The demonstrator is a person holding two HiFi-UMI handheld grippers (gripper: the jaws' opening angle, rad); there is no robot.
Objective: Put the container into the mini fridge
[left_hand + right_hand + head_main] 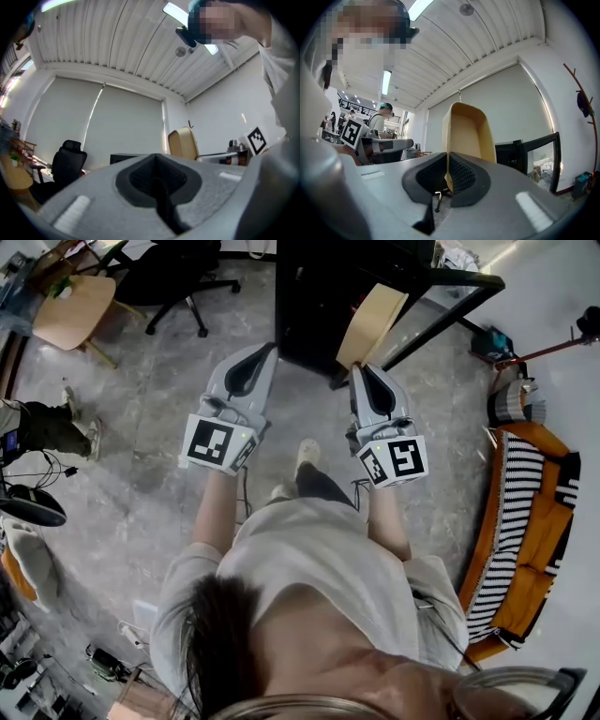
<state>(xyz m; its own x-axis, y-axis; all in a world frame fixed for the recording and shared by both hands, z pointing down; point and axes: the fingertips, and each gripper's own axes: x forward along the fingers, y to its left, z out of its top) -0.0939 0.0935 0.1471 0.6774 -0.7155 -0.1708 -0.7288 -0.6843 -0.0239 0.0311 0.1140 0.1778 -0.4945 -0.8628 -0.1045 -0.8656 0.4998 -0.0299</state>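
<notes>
1. Presently the person stands on the floor [141, 427] facing the mini fridge [314, 296], a black box. Its glass door [450, 306] is swung open to the right.
2. Right claw [364, 371]: clamped on the container [372, 324], a tan open tray. The right gripper view shows the jaws pinching one thin wall of it, and the tray stands upright above the claw.
3. Left claw [262, 354]: jaws pressed together with nothing between them, as its own view confirms. It is held level with the right claw and apart from the container.
4. Container position: in the air just in front of the fridge opening, not inside it. In the head view it overlaps the front edge of the fridge, and I cannot tell how near it is to the shelf space.
5. Progress, as a judgement:
   - Done: the pickup, and the door is open.
   - Left: reach in, set the tray down, release, withdraw, and probably shut the door with the free left claw.
6. Surroundings: an office chair [178, 282] is far left and a striped sofa [525, 521] is at right, both well clear of the path.
</notes>
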